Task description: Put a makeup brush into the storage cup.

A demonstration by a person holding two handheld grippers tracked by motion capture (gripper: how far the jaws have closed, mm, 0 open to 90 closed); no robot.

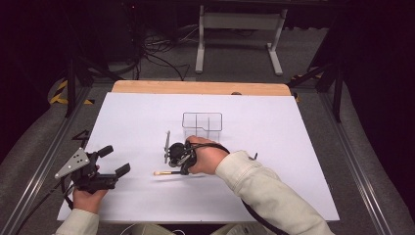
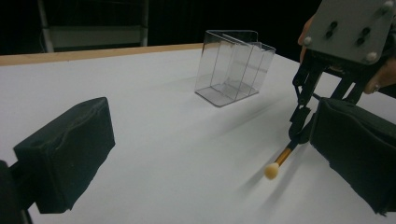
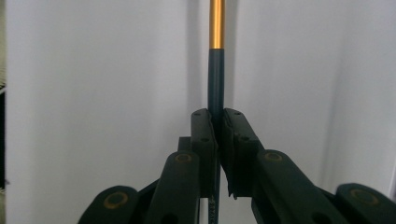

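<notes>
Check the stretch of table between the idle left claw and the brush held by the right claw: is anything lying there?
No. In the left gripper view, only bare white table separates the left claw from the brush.

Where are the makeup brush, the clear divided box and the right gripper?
makeup brush (image 2: pixel 272 170), left gripper view, pale tip.
clear divided box (image 1: pixel 202 123), high view, front wall.
right gripper (image 3: pixel 218 122), right gripper view, between jaw tips.
</notes>
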